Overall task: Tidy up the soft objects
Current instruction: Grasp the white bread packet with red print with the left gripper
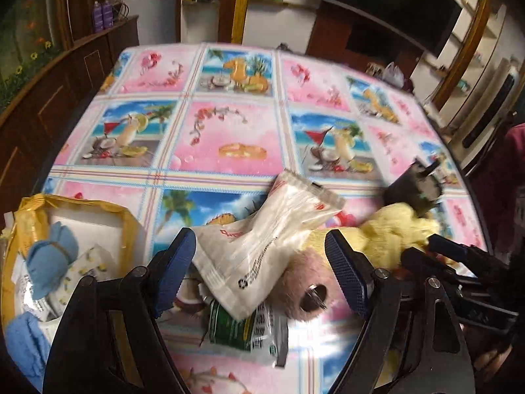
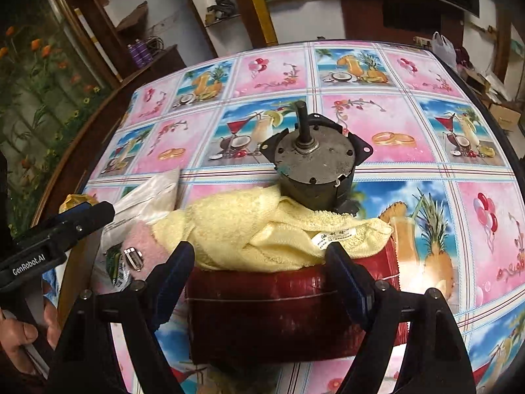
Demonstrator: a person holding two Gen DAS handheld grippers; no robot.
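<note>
Bright patterned tablecloth point(image 2: 387, 124) under my two spread, empty grippers, left gripper point(image 1: 262, 262) over the clear bag point(image 1: 265, 229) and pink plush point(image 1: 302, 289), right gripper point(image 2: 259, 272) over the red packet point(image 2: 262, 315) and yellow towel point(image 2: 262, 229); farther back, the metal motor point(image 2: 311, 164) sits on the towel's edge and could topple if I tug it.

Beyond the metal motor point(image 2: 313, 161) the bench point(image 2: 393, 124) lies bare to its far edge, free passage for me. On this side the motor sits on the yellow towel point(image 2: 262, 229), which drapes the red pack point(image 2: 279, 312) between my right jaws. Left of the motor, a clear bag point(image 1: 272, 229), pink plush point(image 1: 302, 289) and green packet point(image 1: 242, 328) crowd my left jaws, and the yellow box point(image 1: 75, 229) blocks farther left.
</note>
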